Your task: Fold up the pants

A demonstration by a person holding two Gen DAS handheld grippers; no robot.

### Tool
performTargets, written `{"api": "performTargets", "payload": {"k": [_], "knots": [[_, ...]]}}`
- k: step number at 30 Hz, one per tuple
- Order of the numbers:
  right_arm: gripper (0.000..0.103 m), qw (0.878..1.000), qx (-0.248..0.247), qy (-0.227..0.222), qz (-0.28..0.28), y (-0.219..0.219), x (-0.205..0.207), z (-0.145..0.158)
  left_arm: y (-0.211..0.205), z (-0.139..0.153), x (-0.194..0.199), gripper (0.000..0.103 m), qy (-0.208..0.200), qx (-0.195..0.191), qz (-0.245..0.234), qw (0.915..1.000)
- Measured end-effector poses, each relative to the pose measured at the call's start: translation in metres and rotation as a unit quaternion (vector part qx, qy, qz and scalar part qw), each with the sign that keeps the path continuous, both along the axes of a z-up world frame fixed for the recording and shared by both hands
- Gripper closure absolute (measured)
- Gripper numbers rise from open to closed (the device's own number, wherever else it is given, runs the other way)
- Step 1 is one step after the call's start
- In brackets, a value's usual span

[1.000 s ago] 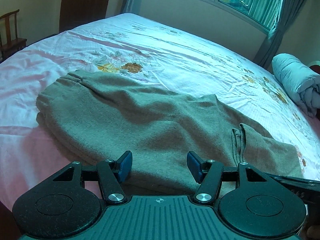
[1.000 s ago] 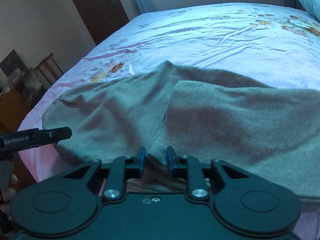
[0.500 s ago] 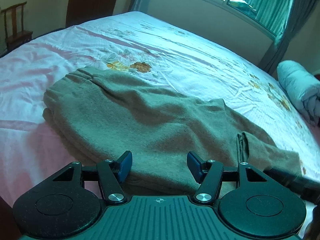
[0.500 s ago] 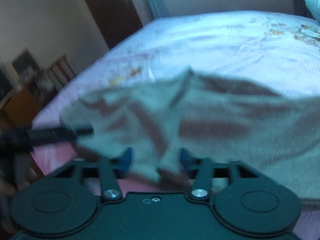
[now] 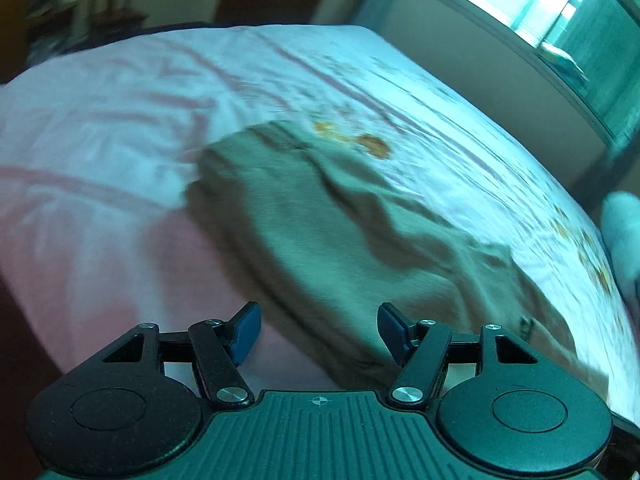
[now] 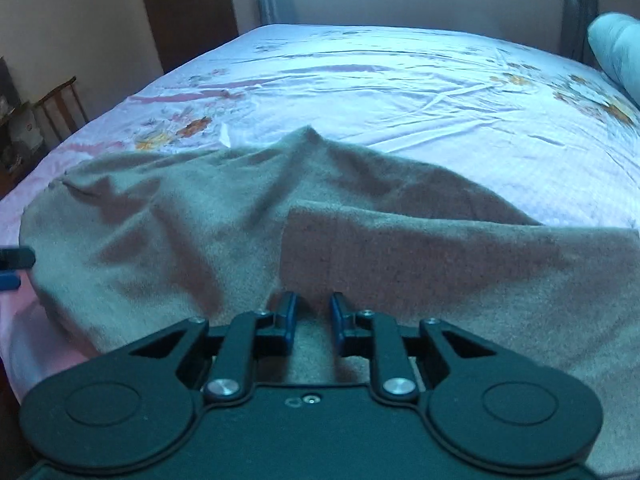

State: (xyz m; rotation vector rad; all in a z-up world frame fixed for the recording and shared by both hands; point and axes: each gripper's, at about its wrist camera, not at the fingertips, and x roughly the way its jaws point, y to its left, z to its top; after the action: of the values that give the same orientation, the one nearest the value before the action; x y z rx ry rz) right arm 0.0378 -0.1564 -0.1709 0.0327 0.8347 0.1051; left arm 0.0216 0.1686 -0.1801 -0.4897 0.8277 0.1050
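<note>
**Right gripper pinched on the near hem, left one open at the waist end**

Right gripper (image 6: 312, 320): jaws narrow, having just been closing, with a ridge of the pants (image 6: 360, 248) running between the pads. I read that as a pinch on the near edge of the cloth. The gap looks small enough for doubled fabric, though the contact itself sits low in the wrist view and partly behind the fingers.

Left gripper (image 5: 318, 332): jaws wide, having just been opening a little, nothing pressed between them. The near fold edge of the pants (image 5: 328, 240) lies just ahead of and between the pads, untouched as far as I can tell. Its view is motion-blurred, so fine detail is lost.

Where the garment is: spread across the near side of the bed (image 6: 400, 92), on the floral sheet, already doubled leg over leg. One layer's edge runs as a clear step across the middle in the right view. The waistband end lies toward the left gripper, whose tip (image 6: 16, 258) shows at the left border just beside the cloth.

My judgement: the two grippers are set along the same near edge so the cloth lifts evenly. One hand alone would let the far end sag and skew the fold. The left has yet to close.

Rolled bedding (image 6: 616, 48) sits well clear at the far right.
</note>
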Motion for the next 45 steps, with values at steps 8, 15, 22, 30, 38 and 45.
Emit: {"api": "performTargets", "payload": {"k": [8, 15, 22, 30, 38, 45], "knots": [[0.090, 0.994, 0.081, -0.017, 0.075, 0.035, -0.006, 0.018, 0.038, -0.023, 0.021, 0.038, 0.022, -0.064, 0.078, 0.9946], [0.090, 0.987, 0.101, 0.007, 0.128, 0.093, -0.006, 0.012, 0.060, -0.047, 0.047, 0.038, 0.029, -0.131, 0.101, 0.9858], [0.087, 0.986, 0.088, 0.013, 0.139, 0.127, 0.004, 0.005, 0.068, -0.063, 0.068, 0.038, 0.003, -0.182, 0.122, 0.9758], [0.089, 0.989, 0.059, 0.021, 0.137, 0.134, 0.004, -0.014, 0.060, -0.062, 0.069, 0.043, -0.011, -0.160, 0.119, 0.9798], [0.089, 0.988, 0.066, 0.025, 0.135, 0.132, 0.005, -0.014, 0.056, -0.054, 0.074, 0.040, 0.015, -0.126, 0.109, 0.9859], [0.089, 0.988, 0.065, 0.029, 0.134, 0.132, 0.007, -0.014, 0.039, -0.044, 0.081, 0.038, 0.023, -0.056, 0.084, 0.9946]]}}
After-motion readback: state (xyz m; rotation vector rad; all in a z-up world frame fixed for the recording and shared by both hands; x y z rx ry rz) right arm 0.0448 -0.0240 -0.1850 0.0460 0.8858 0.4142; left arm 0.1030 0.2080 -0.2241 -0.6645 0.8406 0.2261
